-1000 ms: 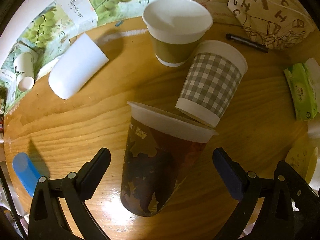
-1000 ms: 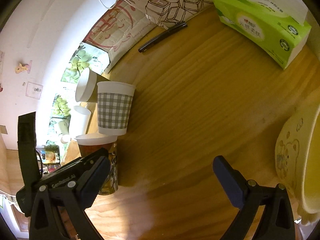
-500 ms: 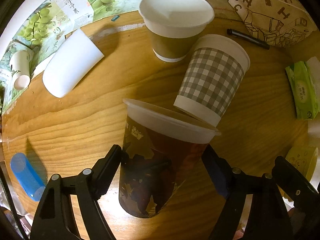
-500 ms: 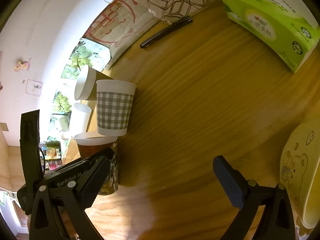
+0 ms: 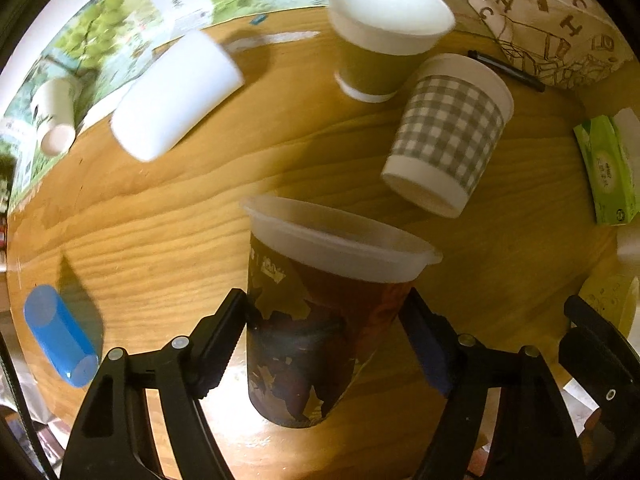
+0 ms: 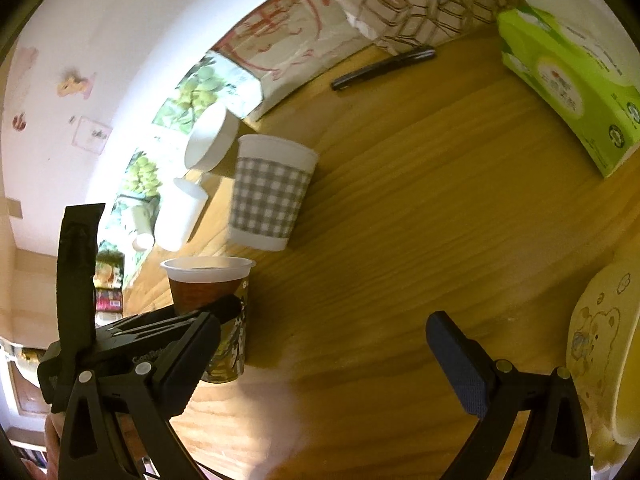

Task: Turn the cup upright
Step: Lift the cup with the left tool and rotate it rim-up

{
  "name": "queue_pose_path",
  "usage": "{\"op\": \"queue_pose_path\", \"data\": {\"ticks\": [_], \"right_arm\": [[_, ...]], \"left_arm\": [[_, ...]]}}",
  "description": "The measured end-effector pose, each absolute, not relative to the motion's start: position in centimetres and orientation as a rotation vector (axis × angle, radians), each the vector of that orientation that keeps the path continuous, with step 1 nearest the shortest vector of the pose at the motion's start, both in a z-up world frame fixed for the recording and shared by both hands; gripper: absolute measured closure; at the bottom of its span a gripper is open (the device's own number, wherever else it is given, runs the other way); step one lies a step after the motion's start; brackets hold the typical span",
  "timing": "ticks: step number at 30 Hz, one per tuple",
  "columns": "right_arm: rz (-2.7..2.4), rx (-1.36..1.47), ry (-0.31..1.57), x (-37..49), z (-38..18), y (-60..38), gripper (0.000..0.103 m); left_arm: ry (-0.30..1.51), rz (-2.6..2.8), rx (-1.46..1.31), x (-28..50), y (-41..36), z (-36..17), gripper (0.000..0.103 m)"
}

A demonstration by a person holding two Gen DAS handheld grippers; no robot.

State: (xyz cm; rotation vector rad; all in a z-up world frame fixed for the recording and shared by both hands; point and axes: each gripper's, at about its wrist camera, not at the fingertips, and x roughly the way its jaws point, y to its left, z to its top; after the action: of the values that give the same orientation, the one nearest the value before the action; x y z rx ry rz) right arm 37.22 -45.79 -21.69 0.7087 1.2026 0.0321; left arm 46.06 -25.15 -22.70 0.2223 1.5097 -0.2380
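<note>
Left gripper (image 5: 326, 318) fingers clamp the upright dark patterned plastic cup (image 5: 320, 320) on the wooden table (image 5: 160, 220); right gripper (image 6: 320, 354) fingers spread wide, holding nothing.

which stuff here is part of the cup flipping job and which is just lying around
In the job:
- dark printed cup, gripped at its sides
- left gripper, shut on it
- right gripper, open, holding nothing

Lying about:
- checked cup
- olive cup
- white cup, on its side
- blue tube
- pen
- tissue box
</note>
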Motion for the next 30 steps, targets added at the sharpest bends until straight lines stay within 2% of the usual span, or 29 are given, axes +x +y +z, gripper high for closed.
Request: {"op": "queue_pose_path", "data": {"ticks": [18,30], "right_arm": [[0.107,0.574,1.173,35.6,-18.1,-38.1,0.0],[0.093,0.56,1.112,30.4,-15.9,-31.3,0.0]], "left_arm": [[1.439,-0.169,0.178,41.4,-13.0,-19.8,0.024],[1.397,-0.237,0.163,35.1,-10.2,-16.8,0.024]]}}
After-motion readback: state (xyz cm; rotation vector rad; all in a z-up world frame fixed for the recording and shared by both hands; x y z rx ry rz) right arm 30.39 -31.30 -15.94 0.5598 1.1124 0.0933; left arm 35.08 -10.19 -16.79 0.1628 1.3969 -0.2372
